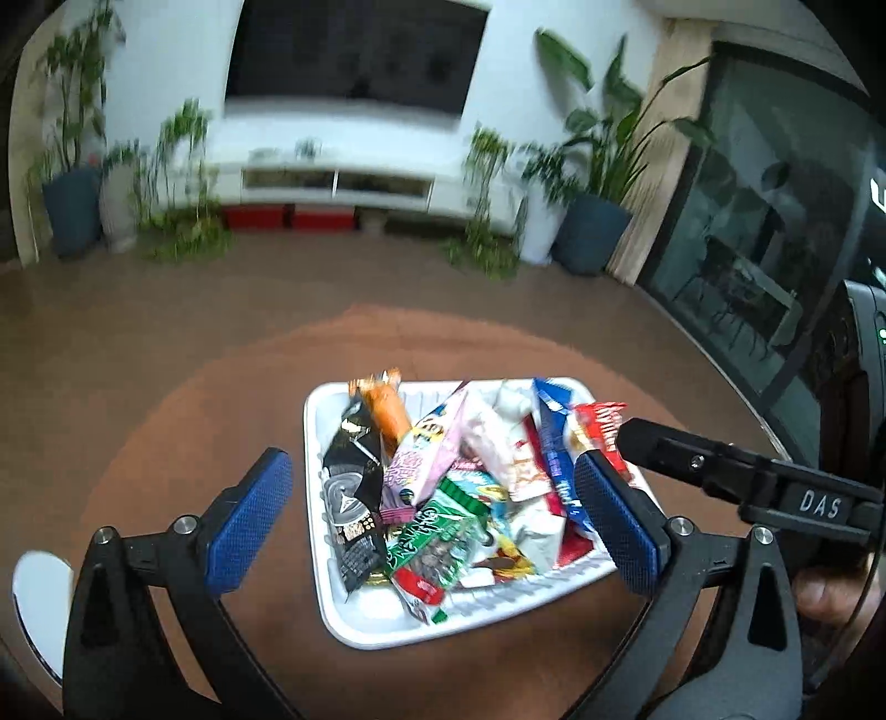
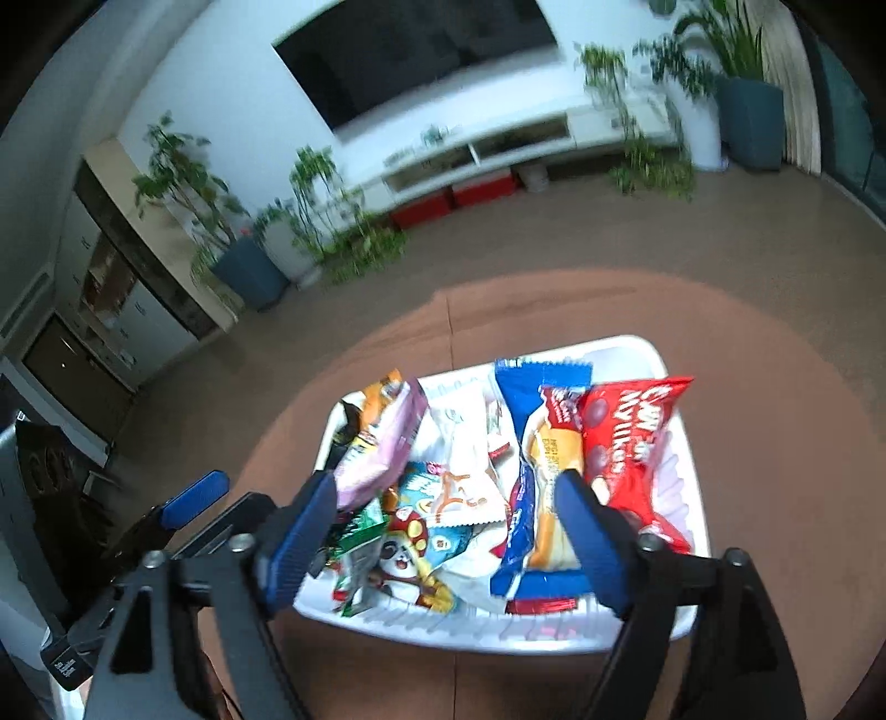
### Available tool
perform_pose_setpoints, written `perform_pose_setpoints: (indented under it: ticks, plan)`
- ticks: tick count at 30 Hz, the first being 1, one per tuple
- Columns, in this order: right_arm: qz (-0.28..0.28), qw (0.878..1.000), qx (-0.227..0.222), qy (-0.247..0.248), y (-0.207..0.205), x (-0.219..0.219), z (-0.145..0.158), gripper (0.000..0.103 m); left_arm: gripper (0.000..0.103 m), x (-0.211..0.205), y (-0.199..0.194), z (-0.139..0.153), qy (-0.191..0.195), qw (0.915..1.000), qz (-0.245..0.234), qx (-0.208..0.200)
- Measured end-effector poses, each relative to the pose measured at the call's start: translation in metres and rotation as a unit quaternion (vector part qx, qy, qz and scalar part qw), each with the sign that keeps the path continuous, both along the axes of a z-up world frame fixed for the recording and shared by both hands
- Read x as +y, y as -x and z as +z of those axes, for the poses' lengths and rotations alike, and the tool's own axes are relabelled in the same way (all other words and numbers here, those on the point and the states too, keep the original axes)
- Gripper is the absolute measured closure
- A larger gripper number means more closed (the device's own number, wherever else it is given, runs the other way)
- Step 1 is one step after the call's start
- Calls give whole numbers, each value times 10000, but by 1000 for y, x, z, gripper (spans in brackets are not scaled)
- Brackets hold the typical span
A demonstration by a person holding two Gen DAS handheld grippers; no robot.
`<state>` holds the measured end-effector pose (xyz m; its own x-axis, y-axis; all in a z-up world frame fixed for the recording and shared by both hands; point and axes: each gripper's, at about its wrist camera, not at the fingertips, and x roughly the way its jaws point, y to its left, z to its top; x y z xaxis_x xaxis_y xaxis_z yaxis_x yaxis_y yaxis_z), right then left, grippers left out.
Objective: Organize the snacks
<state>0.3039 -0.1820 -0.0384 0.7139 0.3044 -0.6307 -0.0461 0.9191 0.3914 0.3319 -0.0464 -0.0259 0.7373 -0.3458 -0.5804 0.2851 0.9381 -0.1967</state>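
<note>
Left wrist view: we see the left tongs [image 1: 434,523] spread wide, gripping nothing, above the white tray [image 1: 354,620] of snack packets [image 1: 443,515] on the round worktop [image 1: 166,443]. Right wrist view: right tongs [image 2: 446,540] likewise wide and empty over the same tray [image 2: 637,354].

Snack tray on the round surface, TV wall behind

The tray [image 1: 354,620] sits on the round surface [image 1: 166,421], filled with a heap of snack packets [image 1: 443,487]. In the left wrist view the left gripper [image 1: 432,515] hangs near the tray's near side, one of its fingers [image 1: 249,520] left of the tray; the right gripper [image 2: 443,531] reaches in from the right. Far behind, a low cabinet [image 1: 332,183] stands under a wall screen [image 1: 354,50], potted plants [image 1: 598,166] at both sides.
</note>
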Motion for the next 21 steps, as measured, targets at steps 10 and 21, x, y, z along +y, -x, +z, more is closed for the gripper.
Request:
perform_pose_setpoints:
  ticks: [10, 21]
  plan:
    - [-465, 9794, -1918, 429, 139, -5, 64, 0, 0, -17, 155, 48, -1147, 9821, 833, -1239]
    - [-1138, 9333, -3371, 492, 284, -29, 120, 0, 0, -17, 256, 49, -1025, 9835, 1300, -736]
